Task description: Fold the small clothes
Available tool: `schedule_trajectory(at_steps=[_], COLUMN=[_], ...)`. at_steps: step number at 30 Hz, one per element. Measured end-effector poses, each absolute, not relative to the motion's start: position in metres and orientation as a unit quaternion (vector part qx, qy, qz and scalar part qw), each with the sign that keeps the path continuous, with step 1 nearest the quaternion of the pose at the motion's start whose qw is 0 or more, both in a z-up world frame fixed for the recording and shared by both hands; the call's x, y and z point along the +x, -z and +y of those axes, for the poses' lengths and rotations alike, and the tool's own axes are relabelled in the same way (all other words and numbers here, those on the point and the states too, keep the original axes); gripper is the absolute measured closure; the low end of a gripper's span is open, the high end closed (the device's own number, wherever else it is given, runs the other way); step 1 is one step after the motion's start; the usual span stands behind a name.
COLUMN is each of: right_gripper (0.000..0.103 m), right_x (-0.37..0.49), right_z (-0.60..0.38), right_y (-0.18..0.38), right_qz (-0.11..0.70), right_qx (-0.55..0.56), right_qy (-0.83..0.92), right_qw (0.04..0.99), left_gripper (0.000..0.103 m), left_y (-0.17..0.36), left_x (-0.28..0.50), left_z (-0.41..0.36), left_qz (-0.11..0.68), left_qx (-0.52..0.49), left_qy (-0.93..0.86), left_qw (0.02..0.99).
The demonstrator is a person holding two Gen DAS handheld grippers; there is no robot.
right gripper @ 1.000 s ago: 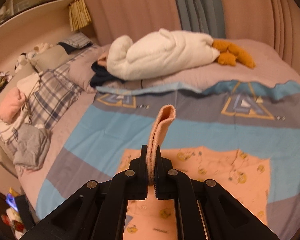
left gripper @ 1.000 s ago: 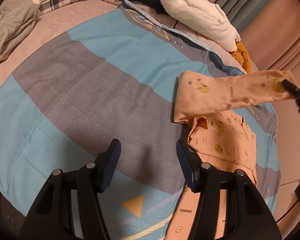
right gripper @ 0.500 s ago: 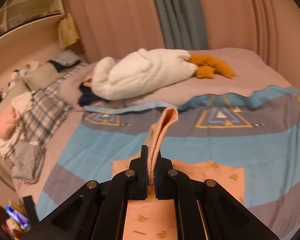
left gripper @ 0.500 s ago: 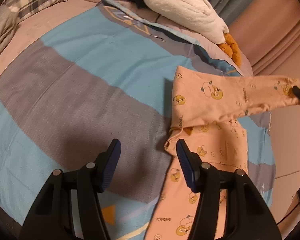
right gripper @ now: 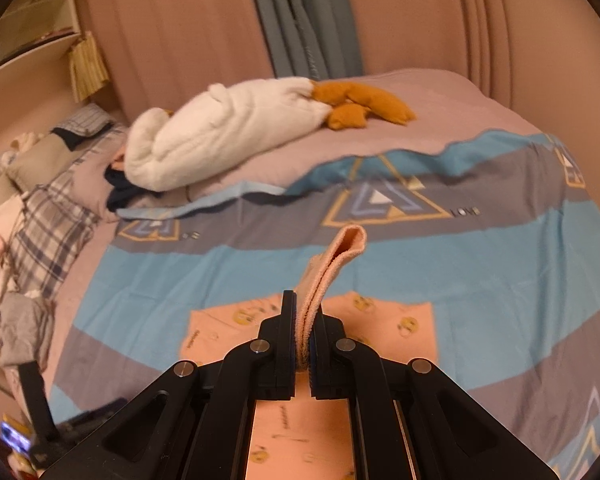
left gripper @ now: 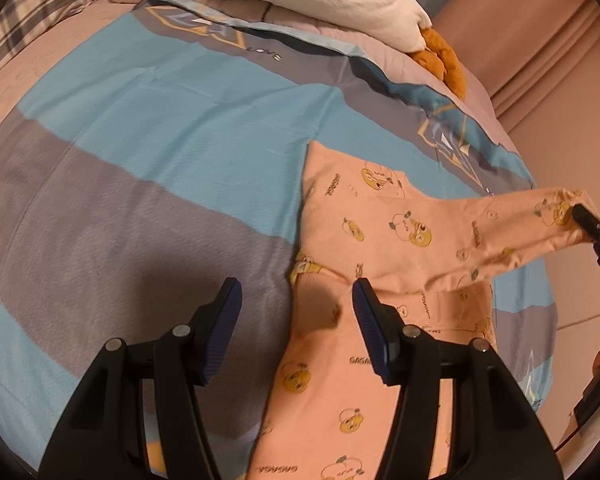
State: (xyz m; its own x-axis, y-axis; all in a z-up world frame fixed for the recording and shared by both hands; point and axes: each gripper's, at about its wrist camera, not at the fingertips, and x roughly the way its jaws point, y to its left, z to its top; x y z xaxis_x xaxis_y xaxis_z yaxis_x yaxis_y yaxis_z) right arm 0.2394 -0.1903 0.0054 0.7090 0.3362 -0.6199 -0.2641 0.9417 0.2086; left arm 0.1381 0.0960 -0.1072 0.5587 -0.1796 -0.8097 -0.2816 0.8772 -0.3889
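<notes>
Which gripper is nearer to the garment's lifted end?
Right. The right gripper is shut on the lifted end of the peach garment; the left gripper hovers open above its middle, apart from that end.

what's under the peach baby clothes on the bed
The peach garment lies on a blue and grey striped sheet, seen all round it. The right gripper lifts one sleeve end. Anything beneath the cloth itself is covered.
</notes>
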Motion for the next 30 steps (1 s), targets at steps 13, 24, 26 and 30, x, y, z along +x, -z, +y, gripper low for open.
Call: schedule_trajectory(at_steps=[13,24,26,30], right_gripper=[0.097,0.097,0.097,0.097], right_x=[0.247,0.245,0.243,0.241], right_z=[-0.225,-0.240,-0.244,-0.254], right_y=[0.039,0.063,0.069,0.084], right_qz=[0.395,0.421,0.427,0.442], right_qx=[0.065,0.070,0.074,0.083], right_qy=[-0.127,-0.116,-0.113,-0.108], right_qw=[0.908,0.897,0.894,0.887], left_gripper=[0.062,0.059,0.059,0.058], left_y=[0.150,0.167,0.168,0.169], left_x=[0.179,0.182,0.182,0.182], left_z=[0.061,0.059,0.059,0.060], left_qz=[0.520,0.529,0.528,0.526], left_qx=[-0.213,-0.212,-0.211,-0.219], left_qy=[-0.020,-0.036,-0.036,-0.037], left_qw=[0.827,0.821,0.822,0.821])
